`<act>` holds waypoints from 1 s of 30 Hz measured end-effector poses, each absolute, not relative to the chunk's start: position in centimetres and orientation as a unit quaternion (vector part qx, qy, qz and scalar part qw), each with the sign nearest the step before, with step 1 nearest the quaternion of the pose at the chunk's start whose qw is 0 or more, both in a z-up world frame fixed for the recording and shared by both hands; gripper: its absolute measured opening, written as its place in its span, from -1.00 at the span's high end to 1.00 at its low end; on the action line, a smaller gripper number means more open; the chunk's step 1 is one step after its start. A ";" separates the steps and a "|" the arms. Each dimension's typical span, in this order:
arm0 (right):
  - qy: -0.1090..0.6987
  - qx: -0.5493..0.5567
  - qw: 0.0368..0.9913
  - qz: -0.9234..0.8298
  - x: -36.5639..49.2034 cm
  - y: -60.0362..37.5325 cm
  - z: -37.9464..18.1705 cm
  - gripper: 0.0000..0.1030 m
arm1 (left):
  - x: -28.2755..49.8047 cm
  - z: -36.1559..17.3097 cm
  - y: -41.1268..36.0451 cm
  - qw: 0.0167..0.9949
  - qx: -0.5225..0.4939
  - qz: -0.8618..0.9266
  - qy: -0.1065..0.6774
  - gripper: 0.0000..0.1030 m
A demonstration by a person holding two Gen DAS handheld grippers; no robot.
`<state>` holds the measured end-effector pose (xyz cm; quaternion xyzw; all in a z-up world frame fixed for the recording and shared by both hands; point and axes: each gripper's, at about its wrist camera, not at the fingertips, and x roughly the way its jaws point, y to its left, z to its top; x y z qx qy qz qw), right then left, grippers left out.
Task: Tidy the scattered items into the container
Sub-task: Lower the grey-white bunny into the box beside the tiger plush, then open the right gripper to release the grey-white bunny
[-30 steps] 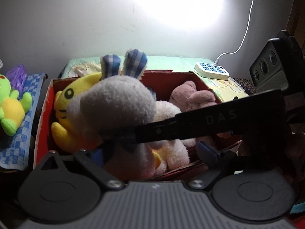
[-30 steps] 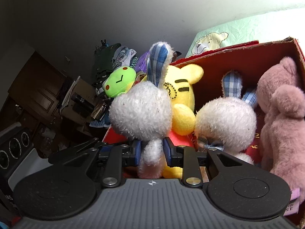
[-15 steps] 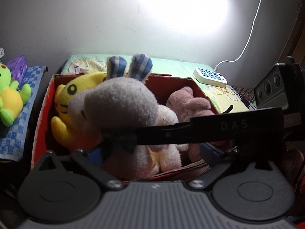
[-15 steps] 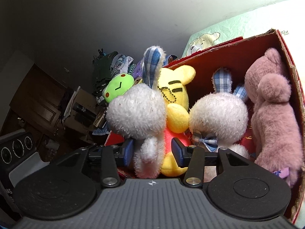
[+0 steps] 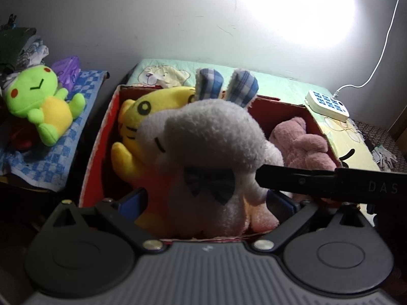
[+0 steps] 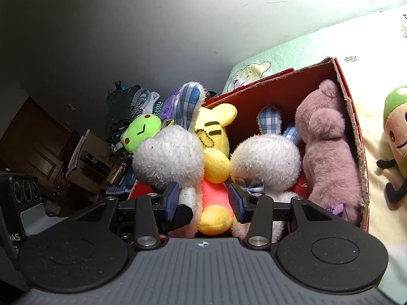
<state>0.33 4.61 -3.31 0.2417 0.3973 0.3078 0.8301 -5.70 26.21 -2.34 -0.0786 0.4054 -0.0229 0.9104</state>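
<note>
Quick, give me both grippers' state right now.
Left gripper: open wide, holding nothing.
Right gripper: jaws have just been opening, letting go of the white rabbit; holding nothing.

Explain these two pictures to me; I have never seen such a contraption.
No robot: a person holds a two-fingered tool in each hand, each with a camera looking forward along it. One picture is from the left gripper, one from the right gripper. Both sets of jaws have just been opening and grip nothing; a white bunny stands between each pair. It sits in a red box with a yellow tiger, a second bunny and a pink bear. A green frog lies outside on a checked cloth.
</note>
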 end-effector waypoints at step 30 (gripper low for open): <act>0.389 0.181 0.868 0.252 -2.4 4.8 -2.5 0.06 | -7.7 -1.7 23.3 0.913 -0.021 0.009 0.408 -0.98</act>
